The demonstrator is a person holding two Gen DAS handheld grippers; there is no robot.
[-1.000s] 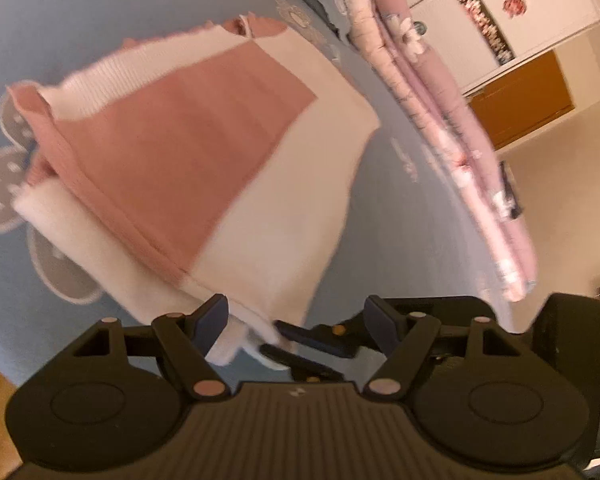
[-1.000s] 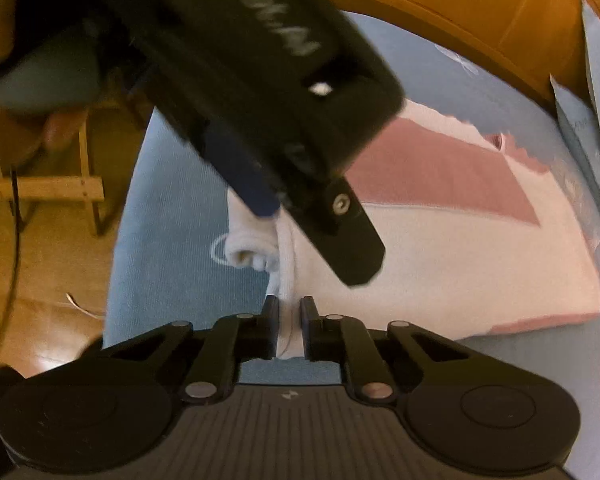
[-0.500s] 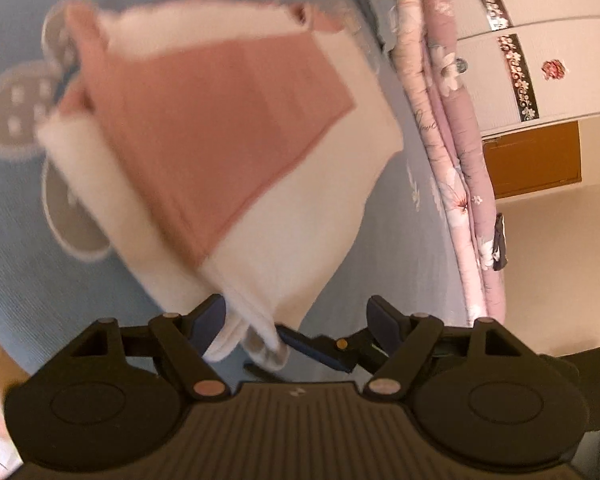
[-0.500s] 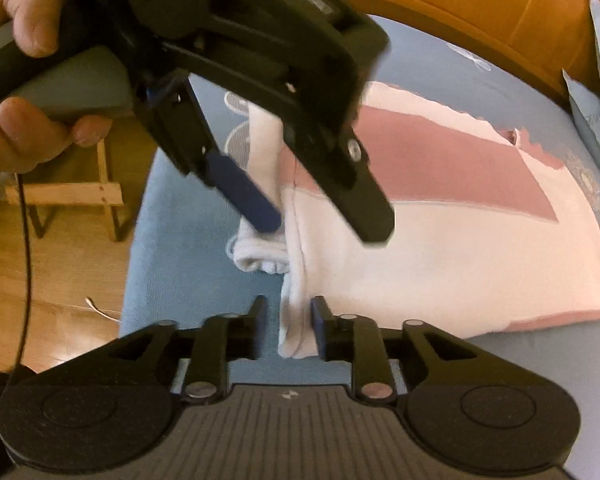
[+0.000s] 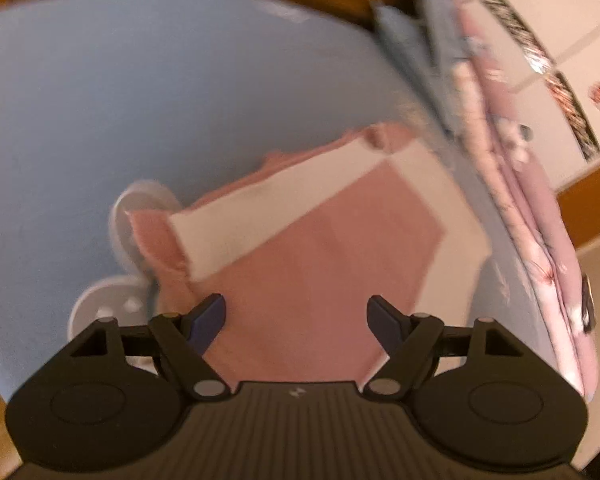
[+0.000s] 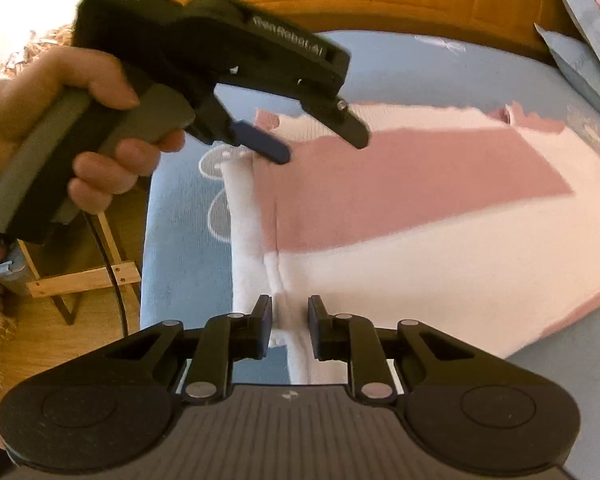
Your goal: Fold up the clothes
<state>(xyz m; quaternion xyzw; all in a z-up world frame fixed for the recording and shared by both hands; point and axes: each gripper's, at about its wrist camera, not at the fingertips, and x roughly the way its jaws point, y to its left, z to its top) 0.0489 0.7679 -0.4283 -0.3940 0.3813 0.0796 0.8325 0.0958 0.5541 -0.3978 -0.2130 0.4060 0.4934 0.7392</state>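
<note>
The pink and cream garment [image 6: 400, 216] lies folded on the blue bed sheet [image 5: 140, 92], its short end near the bed's left edge where the wooden floor begins and its length running toward the pile of pillows and quilts [image 5: 520, 184] at the far right corner; a second ago the right tongs [image 6: 290, 322] were pressed together on the cream hem at the near corner of that short end, then they let go, and within the last half second the jaws have been closing again; now they stand narrowly apart with the hem ridge between them, and the pads do not seem to press the cloth; the left tongs [image 5: 296, 320], held in a person's hand [image 6: 80, 128], have swung from beside the right tongs at the near corner to the far corner of the same short end, and they hover there spread wide over the pink panel with nothing pinched; the garment itself looks no different in its fold, only seen from a new angle; I judge that both tongs are being placed at the two corners of the short end so the next fold can be lifted evenly toward the other end; the pinch is not yet made on either side, so that fold has not begun.
</note>
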